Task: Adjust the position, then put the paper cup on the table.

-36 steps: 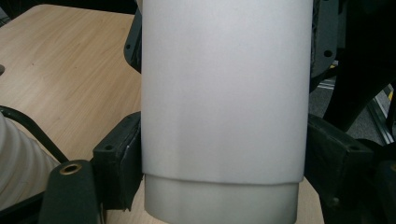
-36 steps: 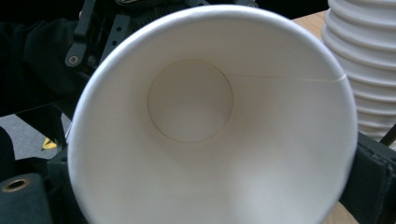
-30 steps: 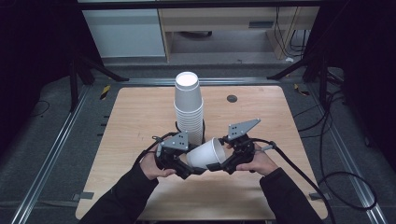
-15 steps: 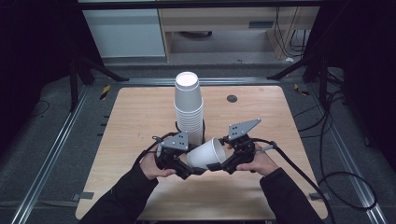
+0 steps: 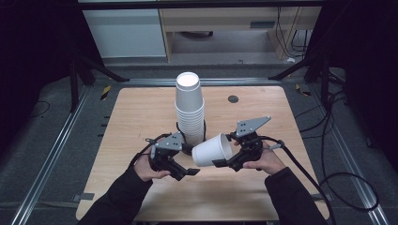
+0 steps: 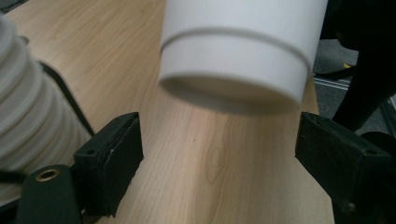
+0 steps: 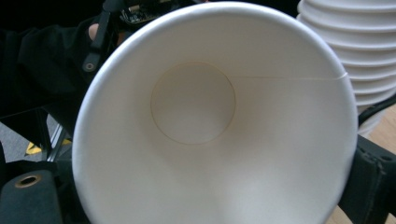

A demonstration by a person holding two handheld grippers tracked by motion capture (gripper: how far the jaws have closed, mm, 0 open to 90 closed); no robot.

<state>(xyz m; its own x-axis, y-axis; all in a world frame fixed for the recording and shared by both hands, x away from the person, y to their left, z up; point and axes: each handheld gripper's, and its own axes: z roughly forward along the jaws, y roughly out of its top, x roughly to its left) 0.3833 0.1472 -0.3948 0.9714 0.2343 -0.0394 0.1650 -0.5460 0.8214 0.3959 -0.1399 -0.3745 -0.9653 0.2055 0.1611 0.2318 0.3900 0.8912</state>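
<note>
The single white paper cup (image 5: 212, 150) lies on its side in the air, just at 6 o'clock of the tall stack of inverted paper cups (image 5: 189, 112) standing mid-table, and the right gripper (image 5: 230, 161) is clamped on its rim end; in the right gripper view the open mouth faces the camera with a black jaw at either side of the rim. The cup's closed base points toward 9 o'clock, at the left gripper (image 5: 190, 171), whose jaws stand wide apart; in the left gripper view the base hangs between and a little beyond them, untouched. The main risk, as I judge it, is crushing: the wall is thin and the grip is at the soft rim, so a harder squeeze could oval the mouth or crease it. If the left gripper closes on the tapered base off-centre, the cup could squirt out or twist in the right jaws. The stack is just beside both hands, and the left gripper's black cable (image 5: 179, 129) runs round its foot; a tug there or a sideways nudge could topple it across the wooden table (image 5: 141, 117).
</note>
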